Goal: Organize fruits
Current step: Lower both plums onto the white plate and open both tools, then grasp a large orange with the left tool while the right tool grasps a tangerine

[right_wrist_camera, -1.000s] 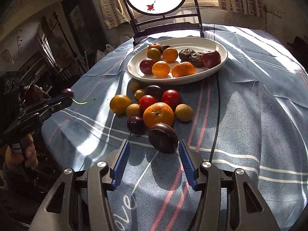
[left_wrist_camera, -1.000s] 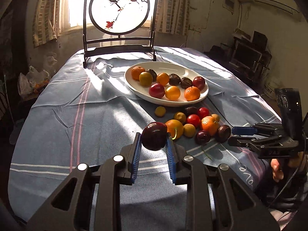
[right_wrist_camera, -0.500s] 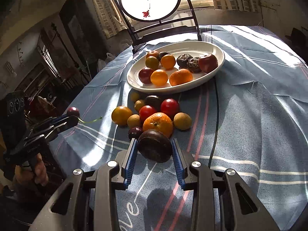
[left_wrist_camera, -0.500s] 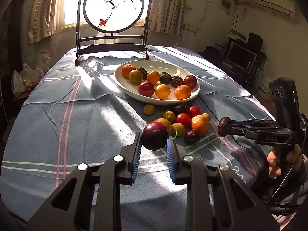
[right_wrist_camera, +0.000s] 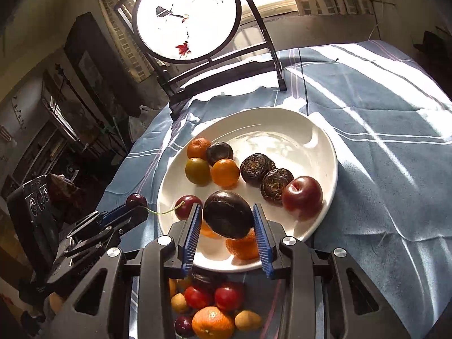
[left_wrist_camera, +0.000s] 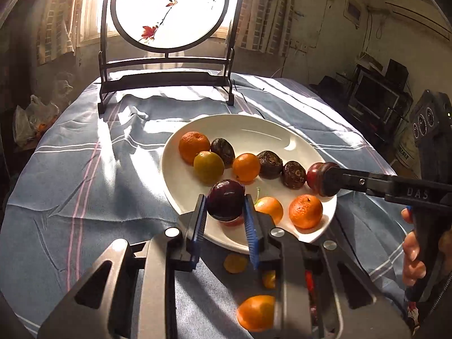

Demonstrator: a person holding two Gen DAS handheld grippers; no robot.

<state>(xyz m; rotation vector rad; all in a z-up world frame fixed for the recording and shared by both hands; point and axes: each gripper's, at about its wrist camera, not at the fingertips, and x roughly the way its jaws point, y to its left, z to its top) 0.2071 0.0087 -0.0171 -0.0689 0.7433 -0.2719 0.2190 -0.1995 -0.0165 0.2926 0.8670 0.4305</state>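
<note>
My left gripper (left_wrist_camera: 224, 214) is shut on a dark red cherry (left_wrist_camera: 225, 199) with a green stem and holds it over the near rim of the white plate (left_wrist_camera: 180, 180). My right gripper (right_wrist_camera: 227, 226) is shut on a dark brown passion fruit (right_wrist_camera: 228, 214) above the plate's (right_wrist_camera: 327, 152) front edge. The plate holds several oranges, plums and wrinkled passion fruits. In the left wrist view the right gripper (left_wrist_camera: 327, 179) comes in from the right. In the right wrist view the left gripper (right_wrist_camera: 132, 206) sits at the plate's left edge with the cherry (right_wrist_camera: 136, 199).
Several loose fruits lie on the blue striped tablecloth below the plate, among them an orange (right_wrist_camera: 212, 322) and red tomatoes (right_wrist_camera: 228, 298). A round painted screen on a black stand (left_wrist_camera: 166, 8) stands at the table's far edge. A black cable (right_wrist_camera: 306, 99) runs behind the plate.
Both grippers have moved forward from the loose fruit pile to over the plate, each carrying its fruit. The plate now looks much nearer in both views.
</note>
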